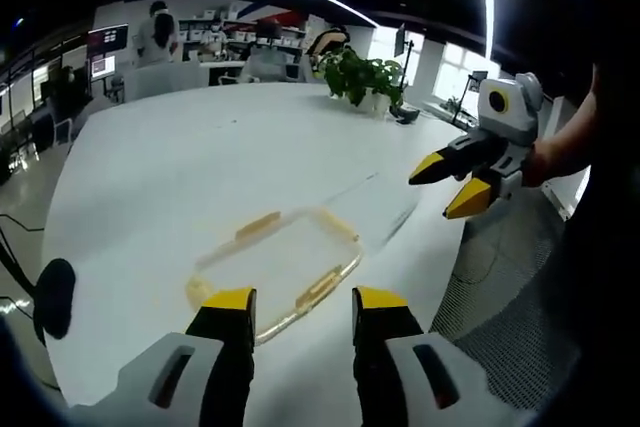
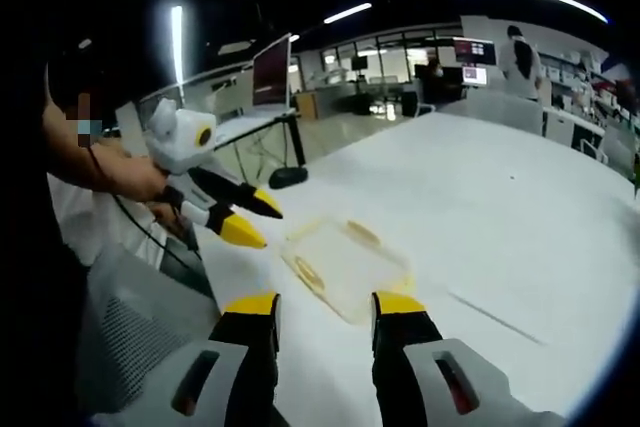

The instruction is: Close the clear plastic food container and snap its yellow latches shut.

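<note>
The left hand-held gripper (image 1: 302,309) is hovering with its jaws parted and nothing between them, just short of the clear plastic food container (image 1: 275,267), which is lying flat on the white bench (image 1: 180,177) near the bench's near edge. The right hand-held gripper (image 2: 325,312) is likewise standing open and empty, pointing at the same container from the other side, well apart from it.

The container is looking thin, see-through and light, so it is likely sliding on the smooth bench top if pushed from one side; its walls are probably flexing under a hard pinch. The yellow latches (image 1: 258,225) along its long sides are the stiff parts worth pressing, one hand-held gripper bracing while the other is snapping. Whether the lid is already seated I cannot tell, since the clear plastic is blurring into the bench.

The bench edge is running close beside the container, so a shove outward risks sending it off. Inward, bare bench is stretching wide toward a potted plant (image 1: 365,77) well apart.
</note>
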A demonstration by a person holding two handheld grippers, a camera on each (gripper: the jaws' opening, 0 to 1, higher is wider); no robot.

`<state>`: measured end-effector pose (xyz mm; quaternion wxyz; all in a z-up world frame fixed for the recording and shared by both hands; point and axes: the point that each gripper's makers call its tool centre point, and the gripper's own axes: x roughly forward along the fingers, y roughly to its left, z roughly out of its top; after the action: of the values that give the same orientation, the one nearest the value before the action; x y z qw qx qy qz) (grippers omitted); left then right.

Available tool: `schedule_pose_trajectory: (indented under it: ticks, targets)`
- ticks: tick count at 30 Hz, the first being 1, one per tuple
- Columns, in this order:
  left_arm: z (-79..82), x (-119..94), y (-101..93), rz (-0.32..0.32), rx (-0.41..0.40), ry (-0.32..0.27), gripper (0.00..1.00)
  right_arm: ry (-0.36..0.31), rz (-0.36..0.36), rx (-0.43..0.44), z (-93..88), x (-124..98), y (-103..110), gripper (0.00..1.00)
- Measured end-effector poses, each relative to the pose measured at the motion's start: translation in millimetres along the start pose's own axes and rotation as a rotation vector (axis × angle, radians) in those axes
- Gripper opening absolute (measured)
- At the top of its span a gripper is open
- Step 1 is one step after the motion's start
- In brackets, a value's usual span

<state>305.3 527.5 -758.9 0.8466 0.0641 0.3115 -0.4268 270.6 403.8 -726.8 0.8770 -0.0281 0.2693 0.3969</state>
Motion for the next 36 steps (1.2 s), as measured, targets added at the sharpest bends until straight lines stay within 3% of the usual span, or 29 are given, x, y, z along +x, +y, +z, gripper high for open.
schedule_pose_trajectory:
  ticks: [22,36]
  targets:
    - [-13.4,4.9,13.4,-0.034,0.068,0.058,0.36,0.032,-0.026,-0.016,-2.6,14.8,-8.7,0.35]
    - [-15.9,8.3,33.4,-0.035,0.119,0.082,0.37,0.088,-0.017,-0.065,-8.4,30.0,-11.5,0.38]
